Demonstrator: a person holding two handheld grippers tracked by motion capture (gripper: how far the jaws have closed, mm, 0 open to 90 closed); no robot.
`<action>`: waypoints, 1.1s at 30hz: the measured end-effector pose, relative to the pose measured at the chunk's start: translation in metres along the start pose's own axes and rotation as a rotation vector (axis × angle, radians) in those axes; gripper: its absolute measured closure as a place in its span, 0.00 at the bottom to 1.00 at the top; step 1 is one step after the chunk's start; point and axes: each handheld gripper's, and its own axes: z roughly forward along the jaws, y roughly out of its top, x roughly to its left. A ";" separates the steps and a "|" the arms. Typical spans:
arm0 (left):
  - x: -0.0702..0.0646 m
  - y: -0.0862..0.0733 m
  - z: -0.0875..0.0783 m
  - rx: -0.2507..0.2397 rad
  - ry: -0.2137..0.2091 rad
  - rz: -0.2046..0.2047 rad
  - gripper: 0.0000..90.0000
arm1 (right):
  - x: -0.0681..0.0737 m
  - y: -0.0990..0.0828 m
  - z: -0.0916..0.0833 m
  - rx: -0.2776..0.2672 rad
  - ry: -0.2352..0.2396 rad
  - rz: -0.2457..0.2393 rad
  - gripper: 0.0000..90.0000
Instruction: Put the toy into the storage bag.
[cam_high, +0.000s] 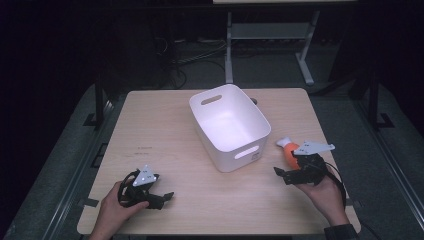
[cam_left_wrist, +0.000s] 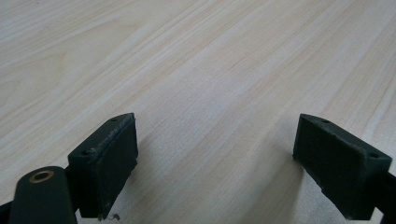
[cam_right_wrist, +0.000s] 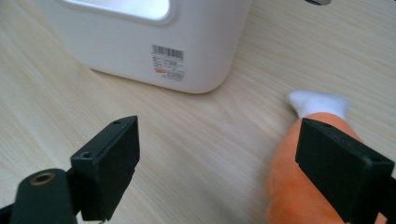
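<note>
High view: white bin (cam_high: 230, 125) centre frame; orange plush toy (cam_high: 289, 150) right, beside right gripper (cam_high: 290, 175).

Left gripper view: left gripper (cam_left_wrist: 215, 158) wide, nothing between jaws.

Right gripper view: jaws wide, toy at lower-right jaw. We should centre jaws over toy before squeezing.

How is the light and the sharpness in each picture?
High view: table lit, surroundings dark, glare inside the white bin. Left gripper view: even light, wood grain sharp. Right gripper view: orange toy beside the right claw looks soft.
</note>
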 end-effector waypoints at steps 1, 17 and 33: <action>0.000 0.000 0.000 0.000 0.000 -0.001 0.14 | -0.002 0.001 -0.001 0.004 -0.001 0.000 0.15; 0.000 0.000 0.000 0.000 0.000 -0.001 0.14 | -0.024 0.016 -0.002 0.059 -0.042 0.011 0.15; 0.000 0.000 0.000 -0.001 0.000 -0.001 0.14 | -0.054 0.029 0.005 0.121 -0.082 0.045 0.15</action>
